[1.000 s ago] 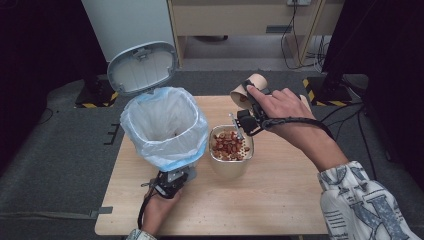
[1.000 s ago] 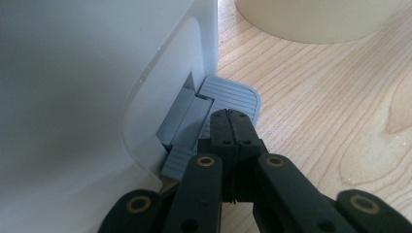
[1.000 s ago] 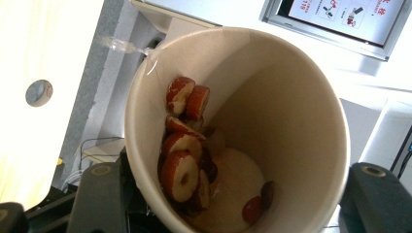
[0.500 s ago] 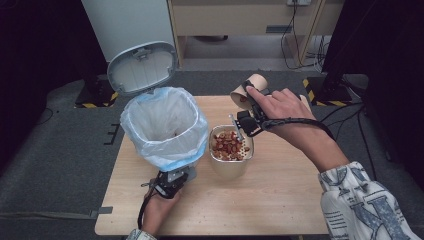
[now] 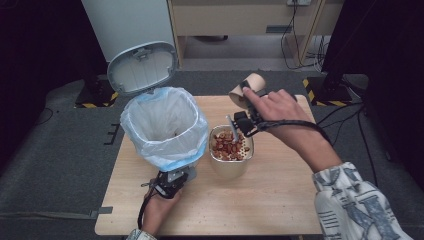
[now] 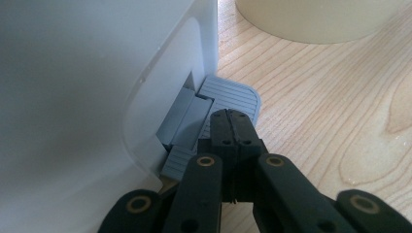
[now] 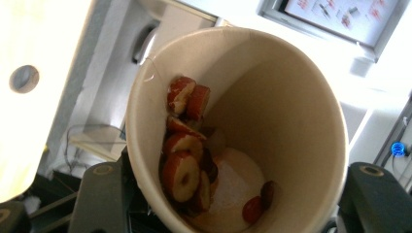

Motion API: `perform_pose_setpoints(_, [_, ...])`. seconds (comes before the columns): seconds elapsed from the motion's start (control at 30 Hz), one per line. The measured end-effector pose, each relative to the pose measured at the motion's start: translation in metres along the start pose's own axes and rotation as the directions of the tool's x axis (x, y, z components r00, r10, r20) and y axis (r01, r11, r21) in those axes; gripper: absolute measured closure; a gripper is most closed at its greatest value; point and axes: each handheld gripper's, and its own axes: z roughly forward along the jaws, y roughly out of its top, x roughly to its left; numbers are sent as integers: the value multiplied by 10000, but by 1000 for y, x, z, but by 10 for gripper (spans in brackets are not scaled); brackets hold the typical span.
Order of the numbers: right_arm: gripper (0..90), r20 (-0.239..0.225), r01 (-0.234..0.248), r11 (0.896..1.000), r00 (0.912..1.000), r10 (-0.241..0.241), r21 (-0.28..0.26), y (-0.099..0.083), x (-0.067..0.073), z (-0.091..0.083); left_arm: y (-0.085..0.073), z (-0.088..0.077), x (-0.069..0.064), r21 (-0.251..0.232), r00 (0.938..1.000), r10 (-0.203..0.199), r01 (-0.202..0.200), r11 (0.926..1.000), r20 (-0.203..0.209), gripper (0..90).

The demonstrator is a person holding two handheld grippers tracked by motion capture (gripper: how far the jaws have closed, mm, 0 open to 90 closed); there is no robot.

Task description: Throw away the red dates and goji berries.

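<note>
A white pedal bin [image 5: 165, 125] with a blue-edged liner stands on the wooden table [image 5: 280, 200], its lid [image 5: 142, 67] up. My left gripper [image 5: 170, 182] is shut, with its tip [image 6: 232, 121] resting on the grey pedal [image 6: 228, 94] at the bin's foot. Beside the bin sits a beige bowl [image 5: 231, 167] of red date slices [image 5: 229, 146]. My right gripper [image 5: 245, 95] is shut on a paper cup [image 5: 252, 82], held tilted above the bowl's far side; its jaws have just been closing slightly on the cup. Inside the cup [image 7: 291, 121] lie several date slices [image 7: 182, 170].
A pale stick-like utensil [image 5: 232, 127] leans in the bowl. A cabinet [image 5: 125, 25] and cables stand beyond the table's far edge. Bare wood lies to the right of the bowl and along the front edge.
The right hand and its cup have edged slightly left toward the bowl. The left gripper, the bin and the lid are as before.
</note>
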Motion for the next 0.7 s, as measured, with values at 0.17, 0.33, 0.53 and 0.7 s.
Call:
perform_pose_setpoints(0.17, [384, -819, 1937, 9805, 9772, -1959, -346, 28, 32, 9, 0, 0, 1, 1, 10000, -40, 40, 10000, 38, 895])
perform_pose_setpoints(0.33, [382, -698, 1482, 9889, 9865, -1484, -81, 17, 24, 9, 0, 0, 1, -8, 10000, -34, 34, 10000, 33, 895])
perform_pose_setpoints(0.53, [380, -766, 1418, 9897, 9868, -1429, -206, 18, 30, 7, 0, 0, 0, -3, 10000, -30, 30, 10000, 16, 895])
perform_pose_setpoints(0.7, [379, -689, 1336, 9907, 9885, -1350, -239, 16, 26, 4, 0, 0, 0, -3, 10000, -42, 42, 10000, 16, 895])
